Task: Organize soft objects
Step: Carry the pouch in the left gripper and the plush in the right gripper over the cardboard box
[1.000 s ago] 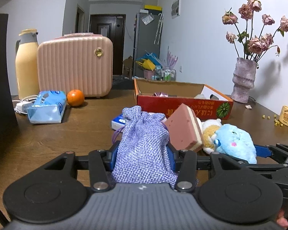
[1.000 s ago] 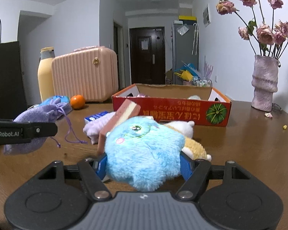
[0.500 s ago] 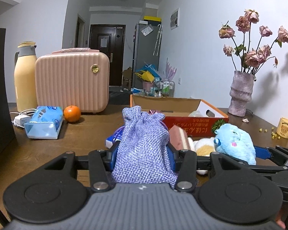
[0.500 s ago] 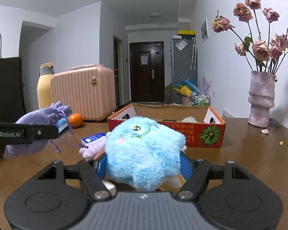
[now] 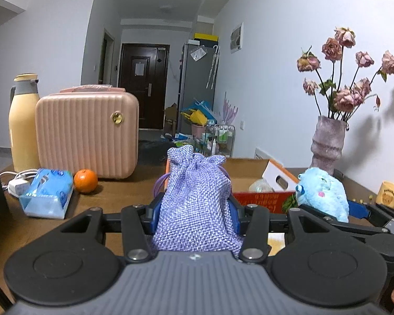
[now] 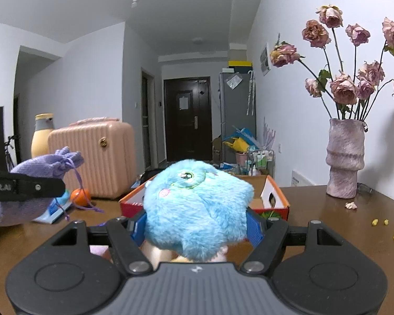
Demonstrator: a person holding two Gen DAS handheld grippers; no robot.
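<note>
Left wrist view: left gripper (image 5: 195,214) clamped on upright lilac woven drawstring pouch (image 5: 195,202), right gripper (image 6: 197,225) gripping fluffy blue plush toy (image 6: 197,204), both aloft w/ open orange cardboard box (image 6: 274,197) just beyond, nearer the right gripper.

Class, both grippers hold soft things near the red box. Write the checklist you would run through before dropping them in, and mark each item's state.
1. Left gripper clamps the purple pouch: ok.
2. Right gripper clamps the blue plush: ok.
3. Red box is open on top: ok.
4. Room left inside the box: cannot tell, only part of the inside shows.
5. Pouch's cord hangs free of the grippers: cannot tell.
6. Both items are over the box: not ok, box lies ahead.
</note>
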